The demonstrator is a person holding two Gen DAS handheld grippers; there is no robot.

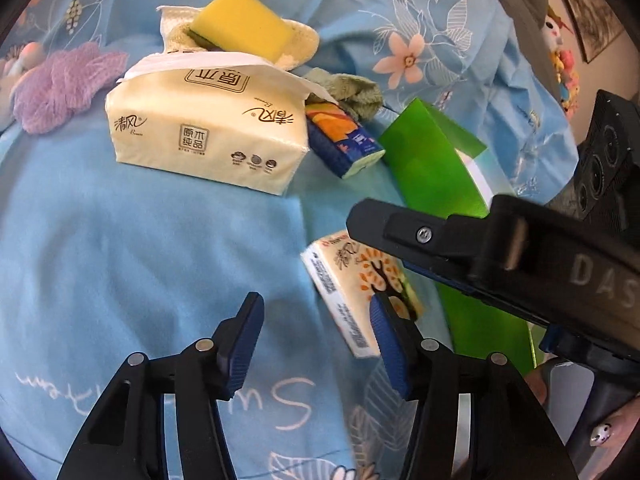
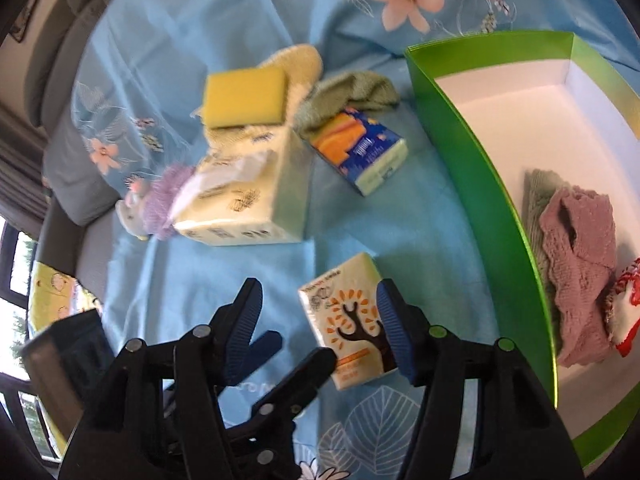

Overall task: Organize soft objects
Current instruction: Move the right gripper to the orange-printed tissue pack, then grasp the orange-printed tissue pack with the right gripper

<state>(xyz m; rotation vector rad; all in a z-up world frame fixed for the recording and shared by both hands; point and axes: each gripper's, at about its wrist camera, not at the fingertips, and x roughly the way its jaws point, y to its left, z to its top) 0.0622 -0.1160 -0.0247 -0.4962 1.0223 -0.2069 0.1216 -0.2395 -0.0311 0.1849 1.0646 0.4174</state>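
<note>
A small tissue pack with an orange tree print point(image 1: 352, 292) point(image 2: 348, 320) lies on the blue bedsheet. My left gripper point(image 1: 316, 344) is open, its right finger beside the pack. My right gripper point(image 2: 320, 328) is open above it, the pack against its right finger. A large cream tissue pack point(image 1: 204, 132) point(image 2: 244, 204), a blue-orange tissue pack point(image 1: 340, 140) point(image 2: 360, 152), a yellow sponge point(image 1: 244, 24) point(image 2: 244, 98), a green cloth point(image 1: 352, 92) point(image 2: 348, 92) and a purple puff point(image 1: 60, 84) point(image 2: 164, 200) lie beyond.
A green box with a white inside point(image 2: 480, 184) point(image 1: 432, 164) stands to the right, holding a pink knit cloth point(image 2: 580, 264), a green cloth and a red-white item point(image 2: 628, 304). The right gripper's body point(image 1: 520, 260) crosses the left wrist view. Grey cushions lie at the left.
</note>
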